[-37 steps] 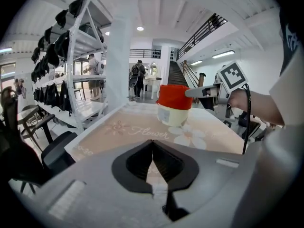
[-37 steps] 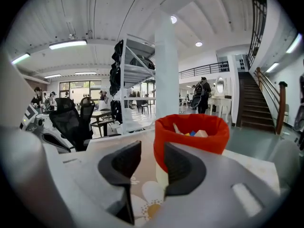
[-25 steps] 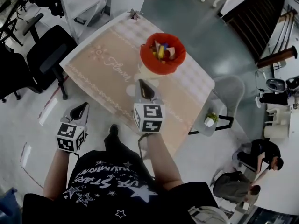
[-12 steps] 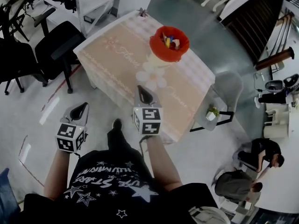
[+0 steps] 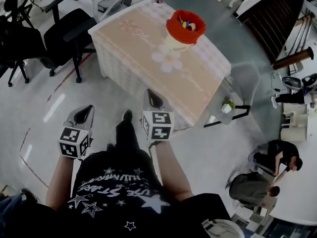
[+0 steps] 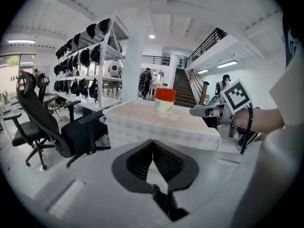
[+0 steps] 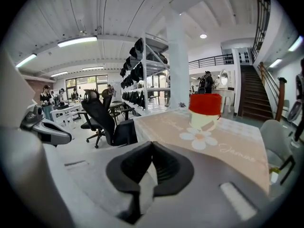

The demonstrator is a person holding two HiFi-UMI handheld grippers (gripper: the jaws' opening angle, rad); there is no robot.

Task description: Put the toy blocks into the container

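Note:
A red container [image 5: 185,26] with several coloured toy blocks [image 5: 186,24] inside stands on the far side of the flower-print table [image 5: 133,43]. Both grippers hang over the floor, well short of the table's near edge. My left gripper [image 5: 88,108] is shut with nothing in it, its tips meeting in the left gripper view [image 6: 152,141]. My right gripper [image 5: 149,91] is also shut and empty [image 7: 152,144]. The container appears far ahead in both gripper views [image 6: 165,100] [image 7: 205,109].
Black office chairs [image 5: 64,33] stand left of the table. A grey chair holding a small potted plant [image 5: 228,105] sits at its right. Two people [image 5: 277,157] crouch at the lower right. Racks of dark bags [image 6: 90,56] line the back.
The table and container have slid further away and upward in the head view as the person backs off. Both grippers stay shut and empty, now over bare floor.

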